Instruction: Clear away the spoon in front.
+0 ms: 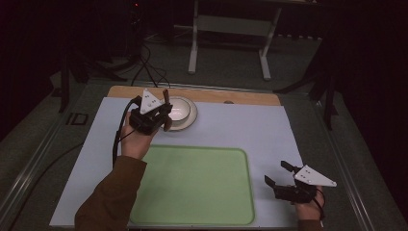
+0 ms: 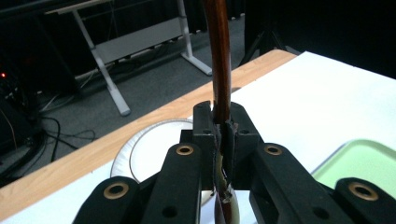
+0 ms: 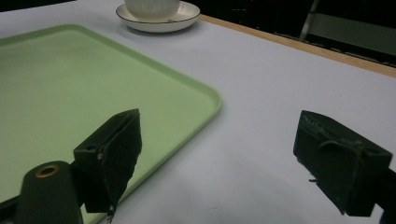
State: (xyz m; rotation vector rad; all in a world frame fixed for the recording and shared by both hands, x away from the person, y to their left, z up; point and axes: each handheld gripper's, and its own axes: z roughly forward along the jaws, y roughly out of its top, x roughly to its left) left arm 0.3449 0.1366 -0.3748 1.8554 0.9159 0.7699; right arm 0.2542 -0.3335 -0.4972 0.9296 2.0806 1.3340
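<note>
At the left of the high view, the left gripper (image 1: 166, 114) is held above the bench (image 1: 250, 130) just beside a white cup (image 1: 177, 109) on its saucer (image 1: 188, 119), its fingers clenched on a slim brown stick (image 1: 166, 98) that stands nearly upright. From that height the stick is only a short dark sliver. The left gripper view brings it close: a glossy reddish-brown rod (image 2: 219, 65), round in section and slightly curved, rises out of the top of the picture, while its lower end (image 2: 228, 210) pokes out below the pads, paler and blurred, so its shape there cannot be told. That view also shows the saucer's thin dark rim line (image 2: 140, 154) below the gripper and a corner of the green tray (image 2: 369, 163).

In the middle lies the green tray (image 1: 197, 187), flat and bare, near the front of the bench.

At the right, the right gripper (image 1: 276, 174) hovers low beside the tray's corner, fingers released and wide apart with nothing between them. The right gripper view adds a side-on look at the ribbed cup (image 3: 152, 7) on its saucer (image 3: 187, 16).
</note>
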